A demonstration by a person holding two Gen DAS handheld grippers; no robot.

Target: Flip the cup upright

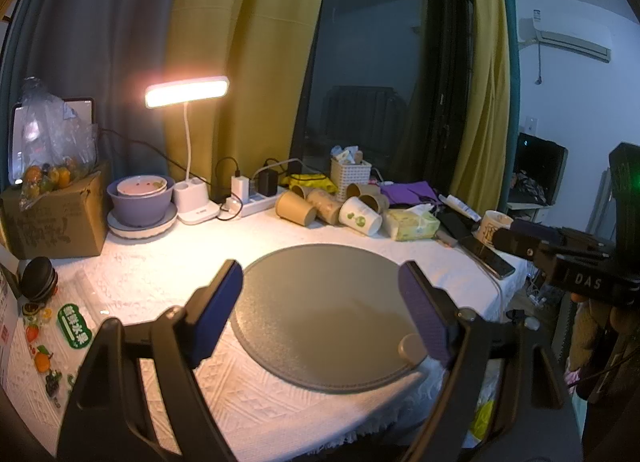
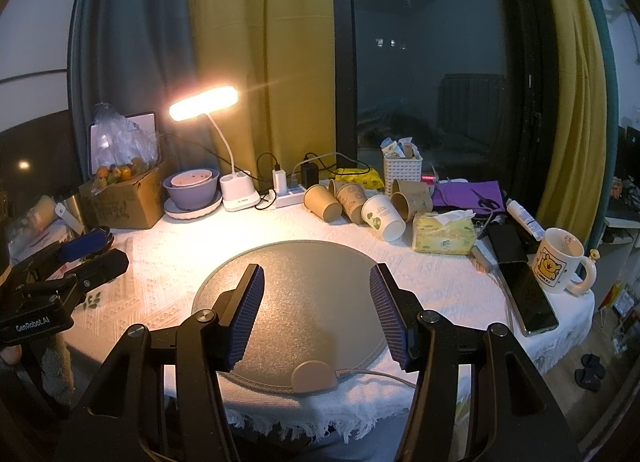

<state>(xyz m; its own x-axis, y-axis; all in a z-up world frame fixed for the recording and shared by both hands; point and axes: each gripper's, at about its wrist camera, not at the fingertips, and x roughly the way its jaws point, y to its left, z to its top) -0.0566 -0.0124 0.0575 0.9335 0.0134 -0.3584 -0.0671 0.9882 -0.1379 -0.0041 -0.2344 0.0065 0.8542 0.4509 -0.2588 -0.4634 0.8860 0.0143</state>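
Several paper cups lie on their sides at the back of the table: a brown one [image 2: 322, 201] [image 1: 296, 208], a white one with green print [image 2: 383, 217] [image 1: 360, 217], and more brown ones behind. A white mug with a cartoon [image 2: 560, 260] [image 1: 493, 225] stands upright at the right edge. My left gripper [image 1: 324, 314] is open and empty above the round grey mat [image 1: 320, 294]. My right gripper [image 2: 318, 314] is open and empty above the same mat [image 2: 300, 282]. The left gripper also shows in the right wrist view [image 2: 94, 250], and the right one in the left wrist view [image 1: 516, 236].
A lit desk lamp [image 2: 204, 102], purple bowl [image 2: 192, 190], cardboard box [image 2: 128, 198], power strip [image 2: 288, 196], white basket [image 2: 402, 170], tissue pack [image 2: 444, 236], two phones [image 2: 526, 294], scissors on purple cloth [image 2: 486, 200] ring the mat. The table edge runs close on the right.
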